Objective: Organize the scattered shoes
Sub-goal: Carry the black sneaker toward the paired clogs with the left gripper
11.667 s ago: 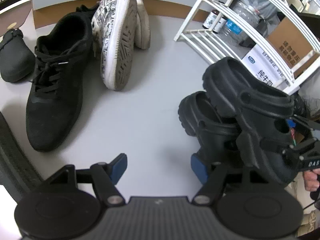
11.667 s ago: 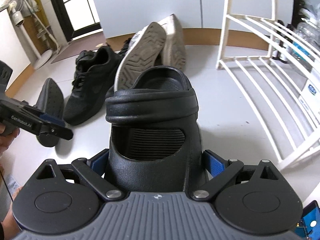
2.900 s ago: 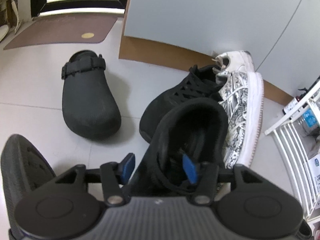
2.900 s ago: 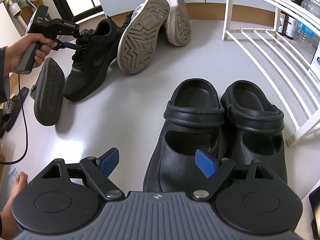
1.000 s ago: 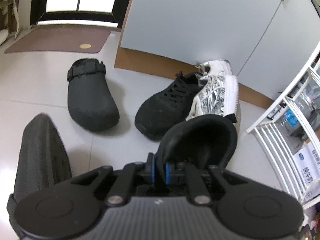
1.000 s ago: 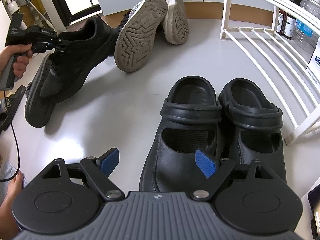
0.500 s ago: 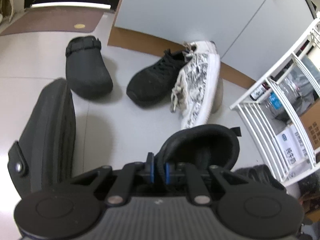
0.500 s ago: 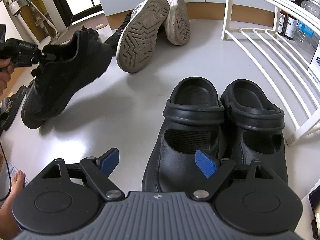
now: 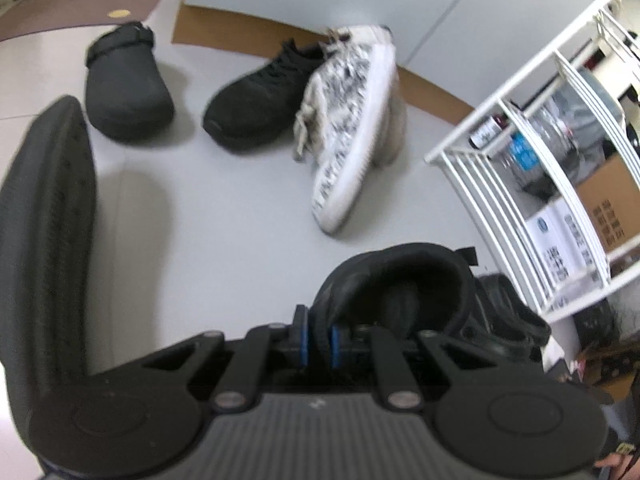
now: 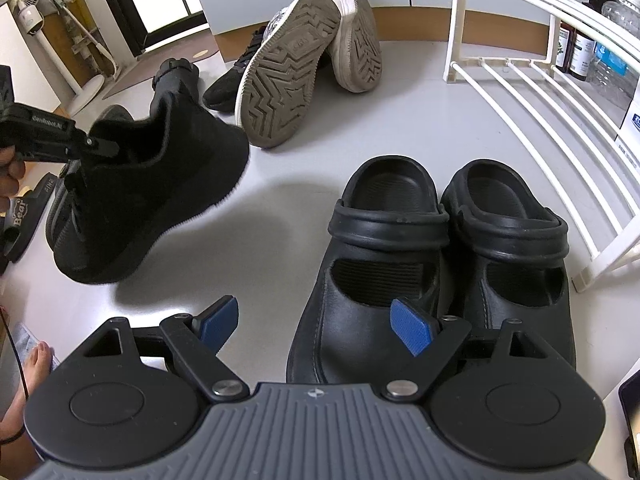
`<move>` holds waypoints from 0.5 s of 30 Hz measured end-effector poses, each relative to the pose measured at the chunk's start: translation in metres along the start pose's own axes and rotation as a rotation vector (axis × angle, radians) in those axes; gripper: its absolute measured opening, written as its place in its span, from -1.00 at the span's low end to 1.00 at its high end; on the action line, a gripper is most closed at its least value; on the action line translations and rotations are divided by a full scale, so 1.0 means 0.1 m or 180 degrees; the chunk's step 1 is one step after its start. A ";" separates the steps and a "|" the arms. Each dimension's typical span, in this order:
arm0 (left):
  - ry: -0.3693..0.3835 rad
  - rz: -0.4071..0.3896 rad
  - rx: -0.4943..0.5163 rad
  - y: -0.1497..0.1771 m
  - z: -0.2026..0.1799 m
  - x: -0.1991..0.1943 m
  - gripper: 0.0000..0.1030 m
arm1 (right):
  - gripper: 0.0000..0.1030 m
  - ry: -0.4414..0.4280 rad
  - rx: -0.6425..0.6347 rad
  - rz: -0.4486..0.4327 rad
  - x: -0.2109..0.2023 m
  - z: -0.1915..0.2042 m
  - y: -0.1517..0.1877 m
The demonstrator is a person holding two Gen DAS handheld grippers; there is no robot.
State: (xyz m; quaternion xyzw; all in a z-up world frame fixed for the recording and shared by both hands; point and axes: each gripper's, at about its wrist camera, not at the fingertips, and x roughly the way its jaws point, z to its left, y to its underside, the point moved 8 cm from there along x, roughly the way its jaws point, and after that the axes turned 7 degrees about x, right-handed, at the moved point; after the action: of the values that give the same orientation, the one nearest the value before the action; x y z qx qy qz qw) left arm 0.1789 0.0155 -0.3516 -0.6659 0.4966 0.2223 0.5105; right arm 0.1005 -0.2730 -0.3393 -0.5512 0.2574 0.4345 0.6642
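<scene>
My left gripper (image 9: 318,338) is shut on the collar of a black sneaker (image 9: 400,280). In the right wrist view that sneaker (image 10: 160,200) hangs tilted above the floor, with the left gripper (image 10: 106,146) pinching its heel rim. Its mate (image 9: 264,100) lies by the wall beside two white patterned sneakers (image 9: 348,120), whose soles (image 10: 288,68) face the right camera. A pair of black clogs (image 10: 384,240) stands side by side on the floor. My right gripper (image 10: 316,326) is open over the left clog's toe, with nothing between its fingers.
A white wire rack (image 10: 540,100) stands at the right, with bottles and boxes behind it. One black clog (image 9: 124,88) sits upright near the wall and another (image 9: 48,220) lies sole-up at the left. A slipper (image 10: 24,216) and a bare foot (image 10: 36,360) are at the left edge.
The left gripper has carried the black sneaker rightward, closer to the clog pair and the rack. The right gripper has stayed where it was, still open.
</scene>
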 end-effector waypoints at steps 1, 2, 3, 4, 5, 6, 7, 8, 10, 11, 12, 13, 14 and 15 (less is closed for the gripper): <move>0.0020 0.0023 0.0012 0.02 -0.03 0.02 -0.79 | 0.69 -0.0001 0.0005 0.0000 0.00 -0.01 0.00; 0.0039 0.0045 0.0024 0.04 -0.06 0.05 -0.79 | 0.69 -0.0003 0.0006 -0.0001 -0.01 -0.01 0.01; 0.0062 0.0067 0.0034 0.06 -0.09 0.07 -0.79 | 0.69 -0.0006 0.0006 -0.0002 -0.02 -0.01 0.01; 0.0079 0.0082 0.0039 0.08 -0.11 0.09 -0.79 | 0.69 -0.0009 0.0004 -0.0002 -0.02 -0.01 0.01; 0.0098 0.0098 0.0049 0.09 -0.14 0.10 -0.79 | 0.69 -0.0012 0.0002 -0.0001 -0.02 -0.01 0.01; 0.0128 0.0125 0.0060 0.11 -0.17 0.14 -0.79 | 0.69 -0.0016 -0.0001 -0.0003 -0.02 0.00 0.01; 0.0147 0.0143 0.0060 0.12 -0.19 0.16 -0.79 | 0.69 -0.0020 -0.0003 -0.0005 -0.03 0.00 0.01; 0.0164 0.0160 0.0064 0.13 -0.21 0.19 -0.79 | 0.69 -0.0024 -0.0005 -0.0008 -0.03 0.00 0.01; 0.0176 0.0181 0.0075 0.14 -0.24 0.23 -0.79 | 0.69 -0.0040 -0.0007 -0.0013 -0.04 0.00 0.00; 0.0181 0.0193 0.0086 0.15 -0.26 0.27 -0.79 | 0.69 -0.0044 -0.0005 -0.0012 -0.04 0.00 0.00; 0.0185 0.0203 0.0093 0.15 -0.27 0.29 -0.79 | 0.69 -0.0047 -0.0002 -0.0009 -0.05 0.00 0.00; 0.0188 0.0212 0.0094 0.16 -0.28 0.30 -0.79 | 0.69 -0.0051 0.0001 -0.0009 -0.05 0.01 0.00; 0.0194 0.0228 0.0093 0.16 -0.30 0.32 -0.79 | 0.69 -0.0055 0.0003 -0.0010 -0.05 0.01 0.00; 0.0201 0.0245 0.0090 0.17 -0.31 0.35 -0.78 | 0.69 -0.0061 0.0005 -0.0011 -0.06 0.02 -0.01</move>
State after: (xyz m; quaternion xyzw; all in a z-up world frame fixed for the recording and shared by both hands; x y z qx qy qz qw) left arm 0.1712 -0.0274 -0.3753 -0.6456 0.5409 0.2136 0.4950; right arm 0.0981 -0.2730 -0.3338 -0.5469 0.2504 0.4385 0.6678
